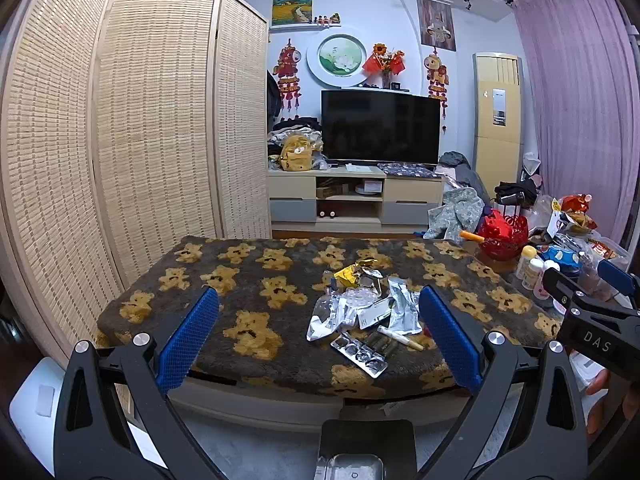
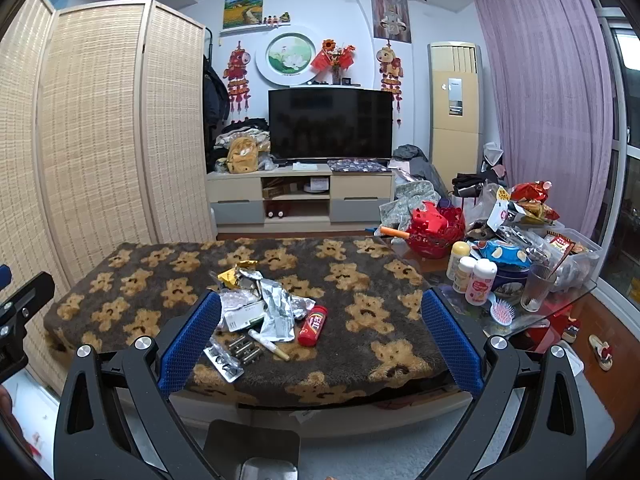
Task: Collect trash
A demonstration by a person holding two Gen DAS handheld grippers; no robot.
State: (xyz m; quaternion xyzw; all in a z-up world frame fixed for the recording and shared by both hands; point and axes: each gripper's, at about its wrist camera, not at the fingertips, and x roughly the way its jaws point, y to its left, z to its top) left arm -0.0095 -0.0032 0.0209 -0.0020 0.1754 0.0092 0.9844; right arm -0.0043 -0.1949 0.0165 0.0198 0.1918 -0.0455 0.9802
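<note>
Your left gripper (image 1: 319,316) and right gripper (image 2: 321,318) both hang with jaws wide, holding nothing; the heap of crumpled silver and yellow foil wrappers (image 2: 260,300) lies mid-frame on the brown bear-patterned worktop (image 2: 360,280); a red cylindrical tube (image 2: 312,325) rests just right of it; a silver blister pack (image 2: 223,363) lies at its lower edge.

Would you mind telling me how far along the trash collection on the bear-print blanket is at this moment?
Nothing looks collected. The left gripper and right gripper are both open and empty, short of the blanket. Left to pick up: the foil wrappers, yellow wrapper, blister pack, red tube and white stick. No bin is visible.
</note>
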